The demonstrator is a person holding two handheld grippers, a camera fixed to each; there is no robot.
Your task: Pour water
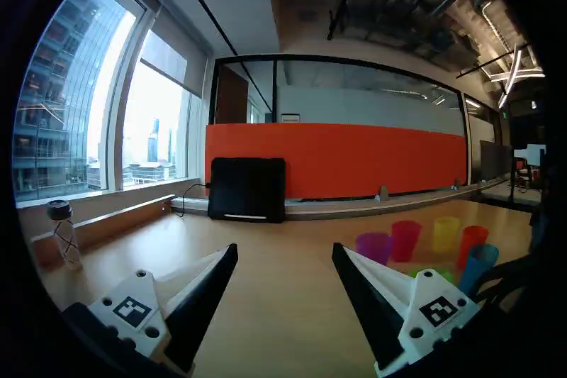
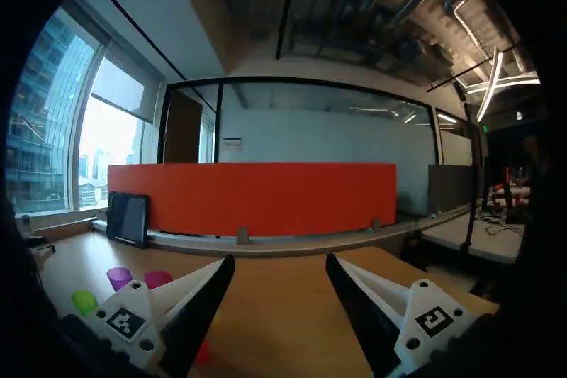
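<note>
Nearest the lens in the left gripper view, the left gripper was spread wide over the bench, with nothing between its fingers. Far to the left, by the window, stood the bottle, small, clear and dark-capped, upright and well apart from the gripper. It looked light but smooth, so probably slippery. Whether it was glass or plastic could not be told, so a firm, gentle hold around the middle of its body, below the cap, seemed safest. Right of it a black panel leaned against the orange partition. Farther right the cups clustered close together: thin, light, and likely to tip if nudged.

In the right gripper view, the right gripper was likewise spread and empty. That view placed three of the cups at its lower left, just beside its left finger, and took in a neighbouring desk on the right. The left gripper view supplied the bottle and the full cluster of cups.
</note>
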